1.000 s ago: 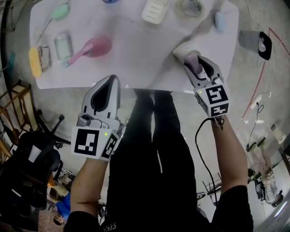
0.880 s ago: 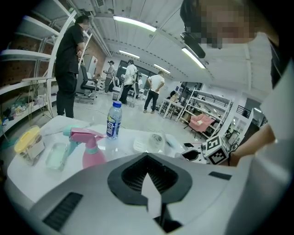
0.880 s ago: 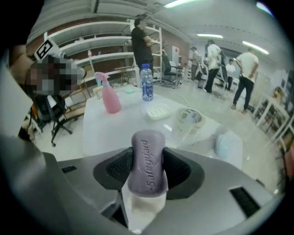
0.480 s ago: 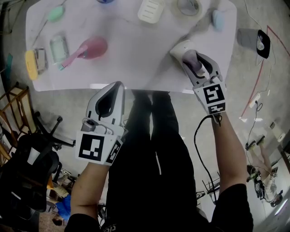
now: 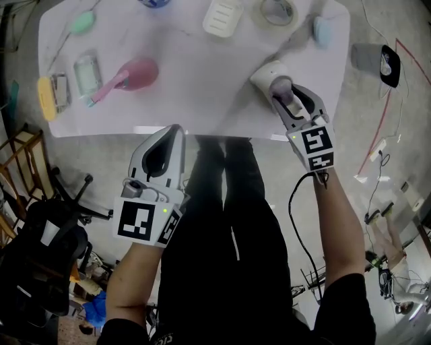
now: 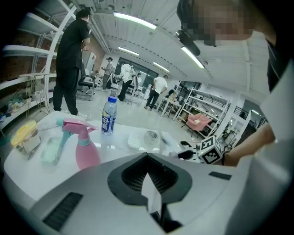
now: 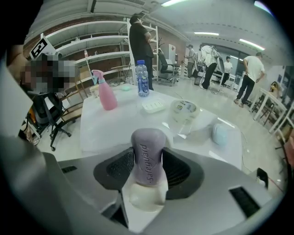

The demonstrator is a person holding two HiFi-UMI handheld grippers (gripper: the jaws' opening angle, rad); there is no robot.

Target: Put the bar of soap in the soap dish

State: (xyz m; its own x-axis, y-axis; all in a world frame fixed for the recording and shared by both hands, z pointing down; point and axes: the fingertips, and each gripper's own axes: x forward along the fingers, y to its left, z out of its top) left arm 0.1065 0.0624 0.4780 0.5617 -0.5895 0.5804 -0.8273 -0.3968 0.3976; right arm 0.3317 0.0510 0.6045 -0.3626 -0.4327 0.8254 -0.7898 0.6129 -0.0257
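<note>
A purple bar of soap (image 5: 283,88) (image 7: 148,153) stands on end between the pads of my right gripper (image 5: 282,93) (image 7: 148,169), which is shut on it. Directly under the soap lies a round white soap dish (image 5: 264,72) (image 7: 146,198), near the table's front right edge. Whether the soap touches the dish I cannot tell. My left gripper (image 5: 176,131) (image 6: 149,184) hangs off the table's front edge with its jaws together and nothing in them.
On the white table (image 5: 202,101) are a pink spray bottle (image 5: 139,71) (image 6: 85,148), a ridged white tray (image 5: 223,16) (image 7: 152,106), a tape roll (image 5: 279,10), a pale blue lump (image 5: 322,30) and small items at far left. A water bottle (image 7: 143,79) stands at the back.
The head view has shifted a little. Both grippers keep their places, and the soap stays in the right jaws over the dish.
</note>
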